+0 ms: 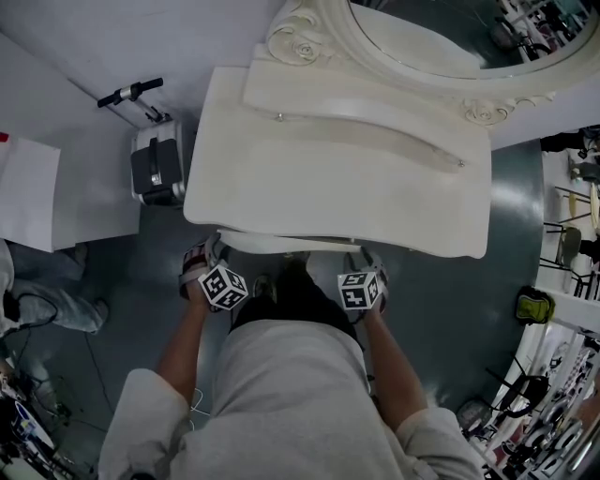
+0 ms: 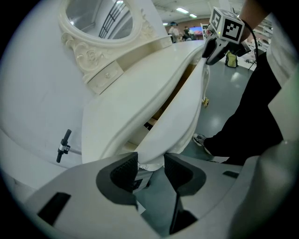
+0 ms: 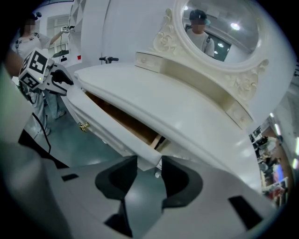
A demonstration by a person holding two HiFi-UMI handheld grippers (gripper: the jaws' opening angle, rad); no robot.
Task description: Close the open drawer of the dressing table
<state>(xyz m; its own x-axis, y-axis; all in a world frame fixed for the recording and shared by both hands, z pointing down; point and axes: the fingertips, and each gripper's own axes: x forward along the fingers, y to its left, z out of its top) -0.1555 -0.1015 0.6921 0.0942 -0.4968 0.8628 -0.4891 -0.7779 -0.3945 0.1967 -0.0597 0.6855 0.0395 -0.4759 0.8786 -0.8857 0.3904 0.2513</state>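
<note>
Drawer (image 1: 281,243) sat partly out at the 6 o'clock edge of the table (image 1: 337,178), tucked under the overhanging top, with the mirror (image 1: 441,28) at 12 o'clock. The left hand-held gripper (image 2: 150,165) had its jaws set wide on the drawer front's 7 o'clock end, and the pads looked to be pressing both faces. The right hand-held gripper (image 3: 149,168) had the same hold on the 5 o'clock end. We read this as the start of the push, with the gap over the wooden interior plainly open. We saw four risks. First was racking: if one hand led the other, the drawer would skew on its runners and bind halfway. Second was pinching: the inner jaw of each hand-held gripper sat behind the front panel, so driving fully home would trap it against the carcass unless we let go and finished from the outside face. Third was slipping: both holds were on bare corners, so a steep downward push could pop the pads off. Fourth, a hard shove could slam the drawer and rock the mirror. The brass knob (image 3: 84,126) sat clear of both holds.
</note>
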